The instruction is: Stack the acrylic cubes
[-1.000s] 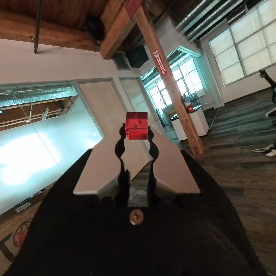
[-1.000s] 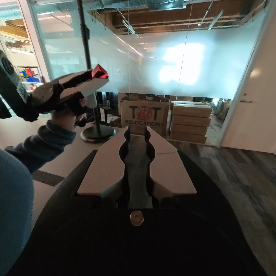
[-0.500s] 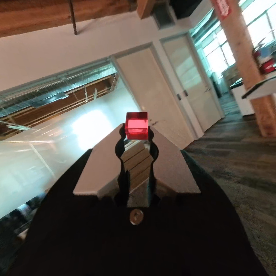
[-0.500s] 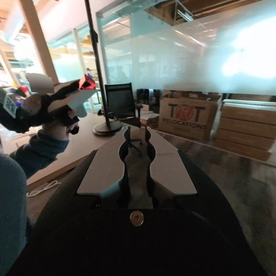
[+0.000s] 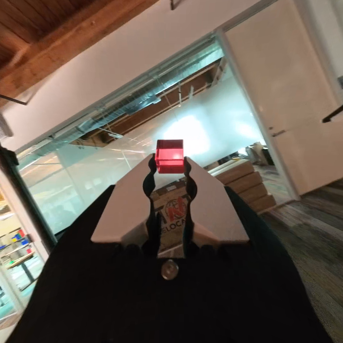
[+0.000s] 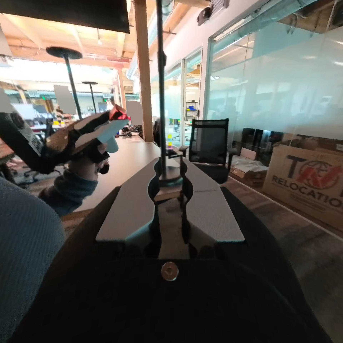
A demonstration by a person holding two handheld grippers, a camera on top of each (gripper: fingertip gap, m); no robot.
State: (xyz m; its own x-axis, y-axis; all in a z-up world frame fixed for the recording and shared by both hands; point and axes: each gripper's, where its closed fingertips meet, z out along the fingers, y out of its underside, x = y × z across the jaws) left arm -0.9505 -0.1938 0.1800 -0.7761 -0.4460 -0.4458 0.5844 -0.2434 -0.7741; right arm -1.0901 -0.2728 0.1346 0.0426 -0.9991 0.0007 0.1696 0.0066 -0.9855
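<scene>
My left gripper (image 5: 169, 164) is shut on a clear red cube (image 5: 169, 156), pinched at its fingertips and held up in the air, tilted toward a frosted glass wall. The right wrist view shows the same gripper (image 6: 118, 116) at the left, held by a hand in a blue sleeve, with the red cube (image 6: 117, 114) at its tip. My right gripper (image 6: 169, 163) is open with nothing between its fingers. It points over a long light table (image 6: 126, 163) toward the round base of a black stand (image 6: 169, 174).
A black office chair (image 6: 209, 148) stands past the table end. Cardboard boxes (image 6: 304, 181) sit along the glass wall at the right. A wooden post (image 6: 143, 74) rises behind the table. Stacked flat boxes (image 5: 246, 183) show in the left wrist view.
Both grippers have swung round to the left: the views pan across the room. The left one keeps the red cube pinched the same way. The right jaws stay apart.
</scene>
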